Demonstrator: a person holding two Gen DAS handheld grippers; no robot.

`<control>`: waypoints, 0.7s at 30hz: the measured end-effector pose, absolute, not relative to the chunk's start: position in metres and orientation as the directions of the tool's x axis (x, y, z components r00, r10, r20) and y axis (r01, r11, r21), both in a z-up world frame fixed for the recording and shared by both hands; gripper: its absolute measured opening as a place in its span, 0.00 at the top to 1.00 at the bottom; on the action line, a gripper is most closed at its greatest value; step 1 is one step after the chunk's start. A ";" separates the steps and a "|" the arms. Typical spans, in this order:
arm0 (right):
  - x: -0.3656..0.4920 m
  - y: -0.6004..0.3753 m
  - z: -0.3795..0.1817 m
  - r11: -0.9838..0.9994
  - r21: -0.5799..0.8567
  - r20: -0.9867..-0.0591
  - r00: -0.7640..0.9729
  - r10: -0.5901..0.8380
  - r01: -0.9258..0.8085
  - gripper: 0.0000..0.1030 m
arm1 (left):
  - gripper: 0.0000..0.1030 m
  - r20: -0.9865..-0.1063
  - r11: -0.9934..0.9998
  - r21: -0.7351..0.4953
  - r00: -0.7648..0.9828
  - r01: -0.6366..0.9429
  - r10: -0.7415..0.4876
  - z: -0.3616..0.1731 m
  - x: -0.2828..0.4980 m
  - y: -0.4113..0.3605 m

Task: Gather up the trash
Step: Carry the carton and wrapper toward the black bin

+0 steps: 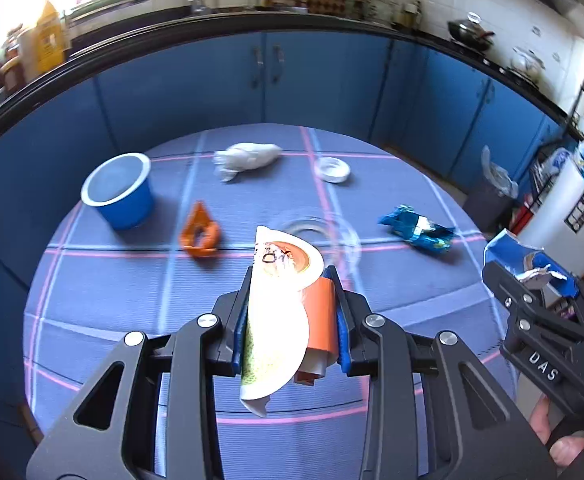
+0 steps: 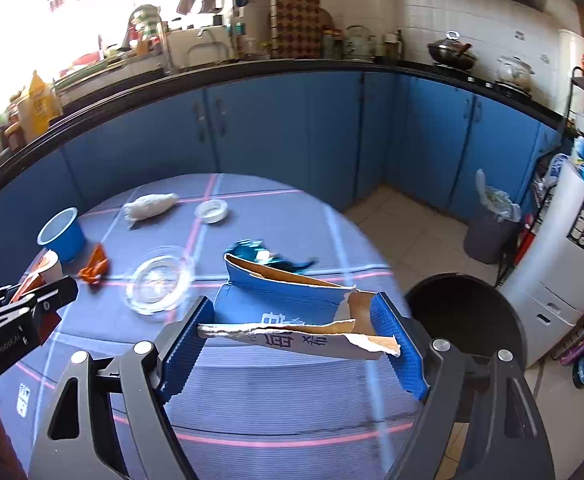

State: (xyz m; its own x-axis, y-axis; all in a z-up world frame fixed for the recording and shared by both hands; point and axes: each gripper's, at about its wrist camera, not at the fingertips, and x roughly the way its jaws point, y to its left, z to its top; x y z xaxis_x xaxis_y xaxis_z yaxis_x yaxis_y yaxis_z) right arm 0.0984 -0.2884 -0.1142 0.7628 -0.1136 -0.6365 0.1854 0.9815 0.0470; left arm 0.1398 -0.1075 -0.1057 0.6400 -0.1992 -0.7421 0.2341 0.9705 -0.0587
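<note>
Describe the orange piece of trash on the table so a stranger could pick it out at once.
Start at the round table with the blue checked cloth. Near its left side stands a blue cup with a white rim; just right of it lies the crumpled orange wrapper. It is the only orange thing lying on the cloth, folded into a pointed, hollow shape.

Blown-out window (image 2: 20, 12) glare upper left, fisheye-curved dark edges, slight blur.

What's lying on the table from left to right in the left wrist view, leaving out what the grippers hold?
Blue cup → orange scrap → white crumpled tissue → clear glass dish → white lid → blue snack wrapper.
</note>
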 end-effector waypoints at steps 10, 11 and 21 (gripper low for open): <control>0.086 -0.357 -0.118 0.962 0.061 -0.640 0.750 -0.166 0.265 0.24 | 0.67 -0.754 0.938 -0.015 0.612 0.346 -0.238 -0.106 0.132 -0.183; 0.085 -0.361 -0.119 0.961 0.063 -0.641 0.749 -0.167 0.269 0.24 | 0.67 -0.755 0.934 -0.011 0.610 0.357 -0.241 -0.107 0.132 -0.190; 0.077 -0.407 -0.127 0.944 0.078 -0.644 0.739 -0.197 0.320 0.24 | 0.67 -0.765 0.895 0.031 0.586 0.445 -0.265 -0.111 0.128 -0.251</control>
